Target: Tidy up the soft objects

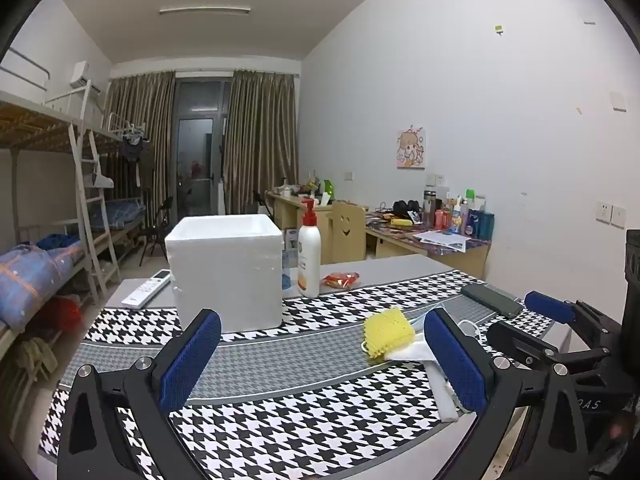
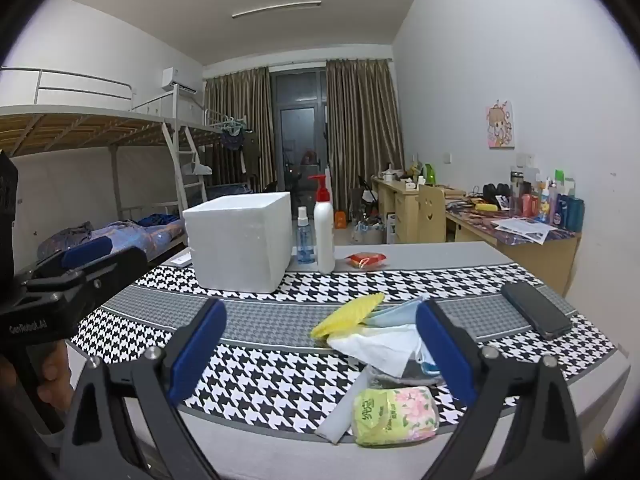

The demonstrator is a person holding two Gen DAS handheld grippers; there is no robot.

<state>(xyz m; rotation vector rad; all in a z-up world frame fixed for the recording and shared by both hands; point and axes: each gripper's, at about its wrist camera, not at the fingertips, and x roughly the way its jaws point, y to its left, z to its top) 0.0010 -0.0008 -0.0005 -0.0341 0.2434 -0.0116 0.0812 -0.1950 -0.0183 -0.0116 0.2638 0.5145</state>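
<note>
A yellow sponge [image 1: 387, 332] [image 2: 347, 314] lies on the houndstooth table runner [image 1: 280, 432] [image 2: 256, 380], beside a white tissue [image 2: 376, 346], a light blue face mask [image 2: 394, 314] and a green flowered tissue pack [image 2: 394, 414]. A white foam box [image 1: 226, 270] [image 2: 240, 242] stands open-topped further back. My left gripper [image 1: 320, 354] is open above the runner, the sponge just left of its right finger. My right gripper [image 2: 322, 342] is open too, with the soft pile lying on the table between its fingers, untouched. The right gripper also shows at the left wrist view's right edge [image 1: 550, 308].
A white pump bottle [image 1: 309, 248] [image 2: 324, 228], a small spray bottle [image 2: 305, 240] and a red packet [image 1: 341, 279] [image 2: 366, 259] stand behind. A black phone [image 1: 492, 300] [image 2: 536, 315] lies right; a remote [image 1: 146, 288] lies left of the box. Bunk beds and desks line the room.
</note>
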